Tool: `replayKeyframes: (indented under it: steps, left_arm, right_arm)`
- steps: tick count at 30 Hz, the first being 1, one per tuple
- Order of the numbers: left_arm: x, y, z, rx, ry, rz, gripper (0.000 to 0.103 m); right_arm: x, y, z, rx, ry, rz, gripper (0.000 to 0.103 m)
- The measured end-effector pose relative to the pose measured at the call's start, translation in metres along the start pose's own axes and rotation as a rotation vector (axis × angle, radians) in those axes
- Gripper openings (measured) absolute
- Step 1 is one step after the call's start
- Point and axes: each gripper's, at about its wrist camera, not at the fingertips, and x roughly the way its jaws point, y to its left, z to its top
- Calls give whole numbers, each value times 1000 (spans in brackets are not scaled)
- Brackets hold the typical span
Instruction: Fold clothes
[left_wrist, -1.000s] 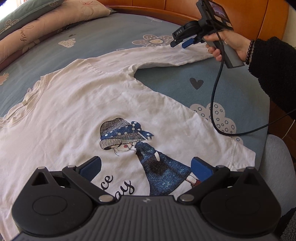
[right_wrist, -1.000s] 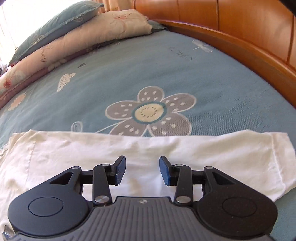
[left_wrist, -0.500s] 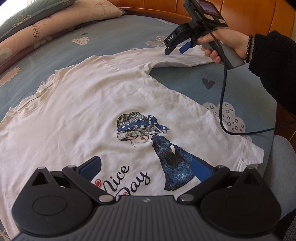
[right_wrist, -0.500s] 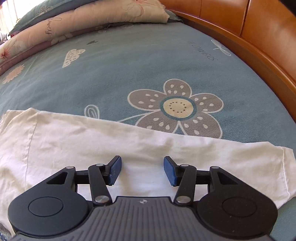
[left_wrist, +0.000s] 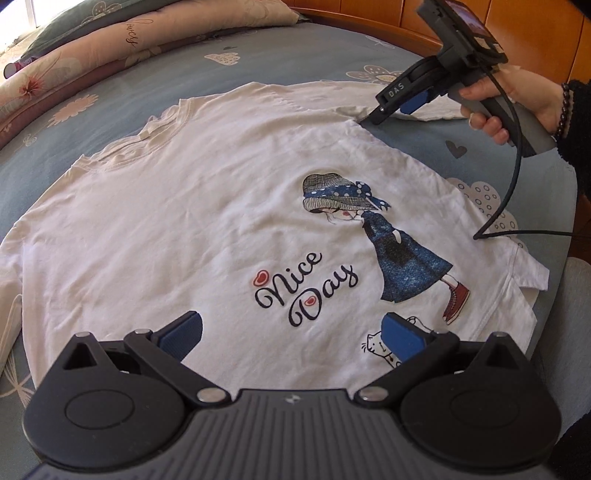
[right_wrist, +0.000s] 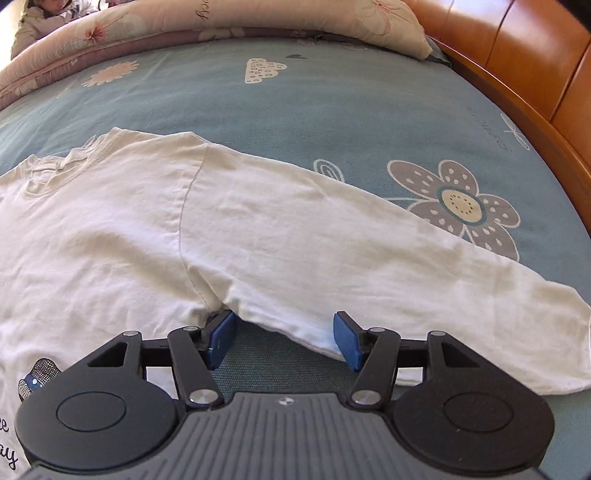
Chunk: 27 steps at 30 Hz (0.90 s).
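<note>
Both tongs stand apart, gripping nothing. Left gripper (left_wrist: 291, 334) hovers over the lower front of the white long-sleeved shirt (left_wrist: 207, 206), pads spread wide either side of the "Nice Day" print (left_wrist: 304, 286), near the hem. Right gripper (right_wrist: 282, 339) sits low at the armpit, where the sleeve (right_wrist: 369, 258) joins the body; its left pad (right_wrist: 221, 338) lies just beside the seam, its right pad (right_wrist: 347, 341) at the sleeve's lower edge, bare bedsheet (right_wrist: 369, 92) between them. Shirt lies flat, print up, spread on the blue patterned sheet, sleeve stretched out toward the wooden bed frame (right_wrist: 535, 66); pillows (right_wrist: 184, 22) well apart at the far end. Judgement: folding not yet begun; step in hand is taking hold for the first fold, sleeve side inward. Next move calls for the right tongs to close on the underarm edge. Whether the pads touch the cloth: cannot tell.
</note>
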Motion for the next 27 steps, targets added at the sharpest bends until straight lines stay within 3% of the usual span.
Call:
replayKeyframes:
  steps: [5, 11, 16, 22, 24, 27]
  left_arm:
    - [-6, 18, -15, -63, -3, 32, 102]
    - [1, 25, -40, -146, 37, 41, 102]
    - [3, 23, -64, -173, 47, 42, 102]
    - [-7, 13, -88, -130, -36, 74, 102]
    - [-9, 10, -95, -118, -62, 83, 102]
    - [-9, 9, -97, -119, -83, 88, 103]
  right_arm:
    - [-66, 12, 1, -30, -67, 42, 66]
    - [-140, 61, 9, -104, -165, 201, 77]
    - [-108, 103, -19, -152, -176, 246, 81]
    - [-37, 128, -88, -203, -146, 171, 82]
    - [-43, 120, -110, -169, -190, 198, 97]
    - [-56, 114, -141, -145, -174, 193, 103]
